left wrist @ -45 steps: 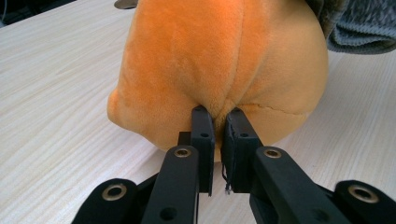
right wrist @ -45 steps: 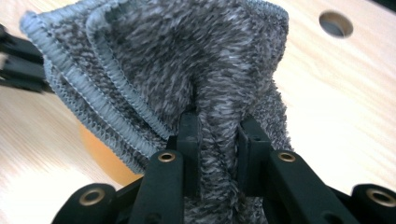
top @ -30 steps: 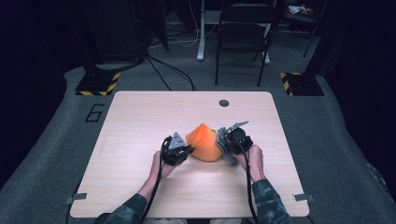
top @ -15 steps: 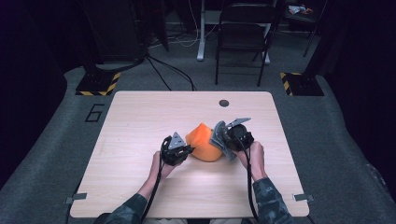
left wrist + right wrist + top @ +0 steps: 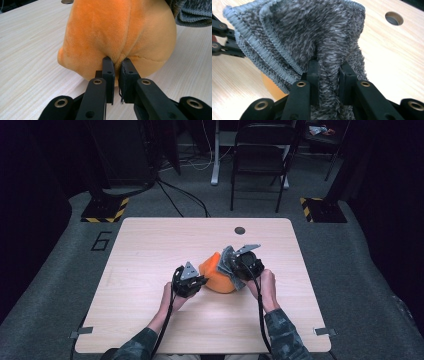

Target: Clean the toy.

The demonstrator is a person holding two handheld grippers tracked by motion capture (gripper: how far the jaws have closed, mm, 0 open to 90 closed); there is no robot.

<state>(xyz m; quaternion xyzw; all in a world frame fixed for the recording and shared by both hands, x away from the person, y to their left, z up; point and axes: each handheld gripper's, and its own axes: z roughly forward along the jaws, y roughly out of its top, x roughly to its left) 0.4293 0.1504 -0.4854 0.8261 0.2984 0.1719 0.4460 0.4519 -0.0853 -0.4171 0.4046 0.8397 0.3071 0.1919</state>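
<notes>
An orange plush toy (image 5: 214, 274) lies at the middle of the wooden table (image 5: 150, 245). My left gripper (image 5: 201, 280) is at its left side, shut on a fold of the orange plush (image 5: 117, 32), with the pads (image 5: 108, 68) pinching the seam. My right gripper (image 5: 231, 269) is at the toy's right, shut on a grey knitted cloth (image 5: 312, 32) that drapes over the toy's right side. That cloth (image 5: 192, 12) hangs at the top right of the left gripper view. A bit of the orange plush (image 5: 270, 87) peeks out under the cloth.
A round hole (image 5: 240, 230) sits in the tabletop at the back, also in the right gripper view as the hole (image 5: 394, 18). A folding chair (image 5: 262, 160) and cables stand on the floor beyond the table.
My right gripper has risen slightly and shifted a little to the left with the grey cloth in it. The left gripper and the plush toy have stayed put.
</notes>
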